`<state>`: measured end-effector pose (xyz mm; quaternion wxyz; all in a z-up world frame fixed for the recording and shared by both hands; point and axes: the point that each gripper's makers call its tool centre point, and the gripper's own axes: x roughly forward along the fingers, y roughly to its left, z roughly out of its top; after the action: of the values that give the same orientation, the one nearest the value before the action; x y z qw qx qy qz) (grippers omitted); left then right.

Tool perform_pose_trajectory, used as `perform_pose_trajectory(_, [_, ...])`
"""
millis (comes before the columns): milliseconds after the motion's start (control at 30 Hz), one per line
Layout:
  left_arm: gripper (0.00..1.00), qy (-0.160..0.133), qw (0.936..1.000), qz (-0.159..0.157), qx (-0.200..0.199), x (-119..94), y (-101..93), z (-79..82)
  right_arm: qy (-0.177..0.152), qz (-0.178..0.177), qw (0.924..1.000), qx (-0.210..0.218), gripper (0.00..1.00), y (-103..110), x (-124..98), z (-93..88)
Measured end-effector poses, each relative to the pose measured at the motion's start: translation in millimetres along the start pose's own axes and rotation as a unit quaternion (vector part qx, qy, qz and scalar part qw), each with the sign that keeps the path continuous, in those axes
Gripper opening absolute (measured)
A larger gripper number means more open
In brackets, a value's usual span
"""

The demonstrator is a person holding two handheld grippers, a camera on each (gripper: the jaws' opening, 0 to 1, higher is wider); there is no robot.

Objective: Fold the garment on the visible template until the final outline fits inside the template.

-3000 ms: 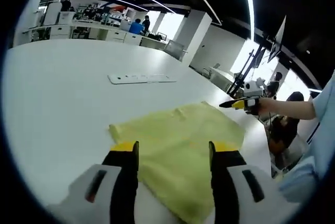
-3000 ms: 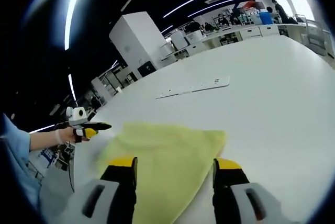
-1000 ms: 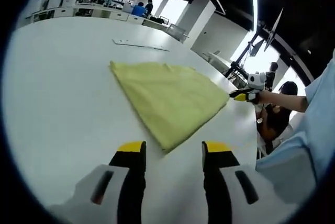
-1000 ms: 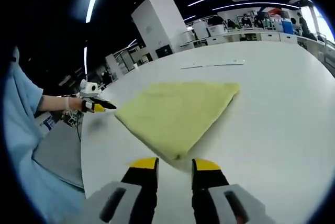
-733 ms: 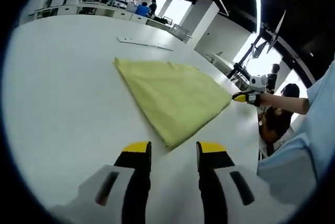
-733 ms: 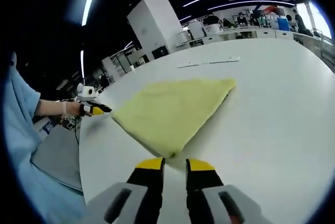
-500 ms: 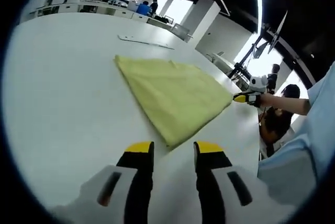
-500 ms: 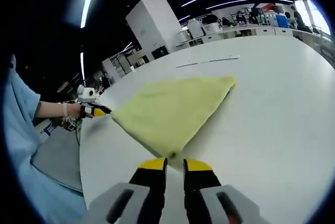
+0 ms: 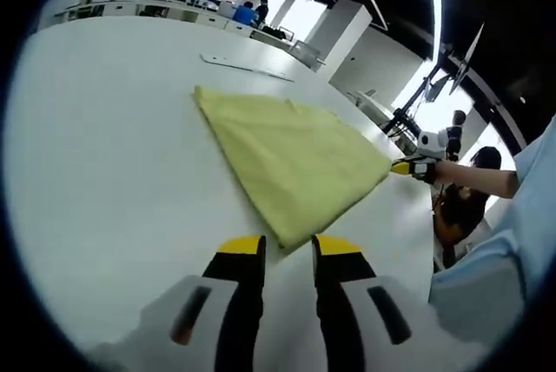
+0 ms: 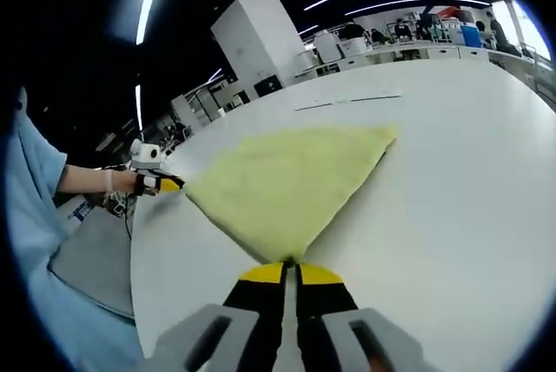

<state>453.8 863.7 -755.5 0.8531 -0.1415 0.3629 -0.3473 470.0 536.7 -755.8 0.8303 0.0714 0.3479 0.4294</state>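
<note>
Two grippers, each at garment corner

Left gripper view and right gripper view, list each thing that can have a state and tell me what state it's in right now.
yellow garment: folded, lying flat on the white table.
right claw: jaws closed together at the garment's near corner; whether cloth is caught I cannot tell.
left claw: jaws a little apart, straddling the garment's near corner, not gripping.
flat white strip: lying on the table beyond the garment, apart from it.
</note>
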Motion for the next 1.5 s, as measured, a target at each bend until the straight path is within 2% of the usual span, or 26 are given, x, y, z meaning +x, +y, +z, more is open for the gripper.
perform_pose_trajectory(133, [0.15,0.002,1.0000,0.001,0.001,1,0.2,-0.1,-0.003,0.002,1.0000,0.000,0.00,0,0,1.7])
perform_pose_trajectory(233, [0.01,0.002,1.0000,0.000,-0.001,1,-0.1,-0.4,-0.004,0.006,1.0000,-0.006,0.00,1,-2,2.5])
perform_pose_trajectory(300, [0.00,-0.005,0.9999,0.000,-0.009,1,0.2,1.4,-0.004,0.007,0.9998,-0.020,0.00,2,-4,3.1])
perform_pose_trajectory(633, [0.00,-0.003,0.9998,0.004,-0.017,-1,1.9,1.3,0.003,0.019,0.9990,-0.040,0.00,1,-17,6.9])
perform_pose_trajectory(867, [0.00,-0.002,0.9996,0.002,-0.028,-3,1.3,-1.8,0.022,0.027,0.9971,-0.068,0.00,6,-21,0.0])
perform_pose_trajectory(1233, [0.00,0.006,0.9993,-0.009,-0.037,-13,-15.6,-23.6,0.031,0.025,0.9975,-0.058,0.00,9,-28,-12.2])
perform_pose_trajectory(1500, [0.00,0.009,0.9979,-0.017,-0.062,-21,-27.2,-44.6,0.035,0.026,0.9976,-0.053,0.00,20,-38,-31.1])
